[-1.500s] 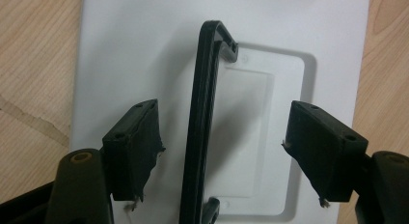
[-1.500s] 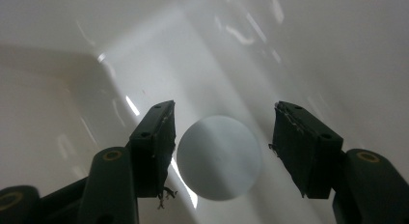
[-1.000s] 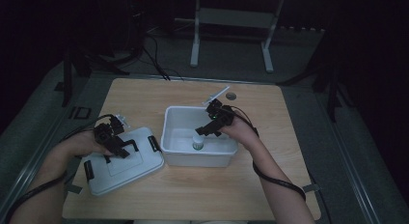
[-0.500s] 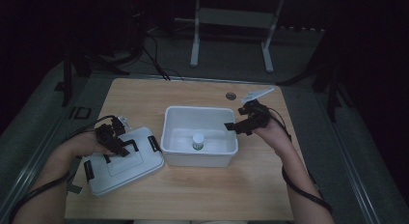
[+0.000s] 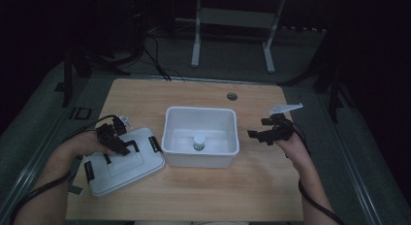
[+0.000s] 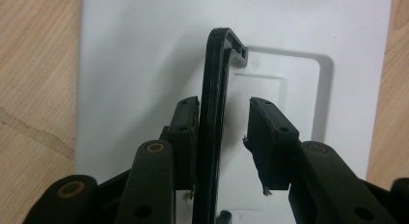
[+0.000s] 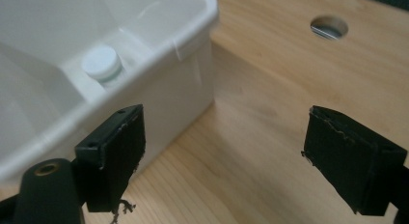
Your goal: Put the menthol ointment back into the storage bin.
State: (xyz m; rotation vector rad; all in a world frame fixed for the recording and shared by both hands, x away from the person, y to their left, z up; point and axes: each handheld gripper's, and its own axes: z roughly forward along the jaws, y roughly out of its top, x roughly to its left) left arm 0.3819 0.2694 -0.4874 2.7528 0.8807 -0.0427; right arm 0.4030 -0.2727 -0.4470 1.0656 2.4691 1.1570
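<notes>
High view | left hand-held gripper closing around lid handle (one pad touching) | right hand-held gripper released

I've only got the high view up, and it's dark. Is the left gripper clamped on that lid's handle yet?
Observer: Not yet. The left gripper has just been closing its jaws around the black handle. The handle lies against one pad, with a gap to the other.
Operator: Is the handle raised off the lid?
Observer: Yes, it stands up from the white lid, and its far end hooks into the recessed panel.
Operator: And the right gripper, is it carrying anything?
Observer: No. The right gripper has its jaws wide open and empty over the table, beside the white box.
</notes>
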